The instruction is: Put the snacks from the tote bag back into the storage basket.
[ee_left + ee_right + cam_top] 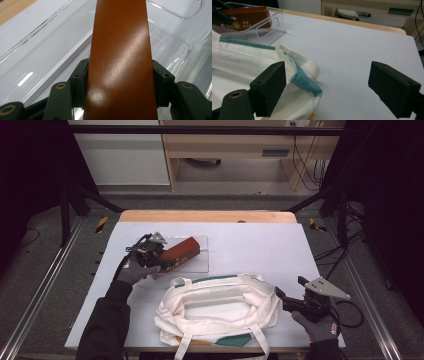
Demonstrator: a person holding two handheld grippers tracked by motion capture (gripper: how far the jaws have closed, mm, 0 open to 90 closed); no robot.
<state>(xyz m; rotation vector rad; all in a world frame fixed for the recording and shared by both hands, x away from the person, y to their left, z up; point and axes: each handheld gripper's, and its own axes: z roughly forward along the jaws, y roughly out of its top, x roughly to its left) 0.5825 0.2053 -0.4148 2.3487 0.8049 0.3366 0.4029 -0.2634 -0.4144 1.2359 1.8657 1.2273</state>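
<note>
The left gripper [159,257] squeezes the long brown cardboard box [180,253] in the clear plastic tray [200,265] behind the cream cloth bag [217,307], not yet packed, while the right gripper [278,296] waits open beside the bag.

The brown box [242,18] carries pale printing on its long side. In the right gripper view there are a small round mark, then some large Chinese characters, and beside them two short rows of smaller characters. They are too blurred for me to read them with certainty. In the high view the same print is only a pale line.
</note>
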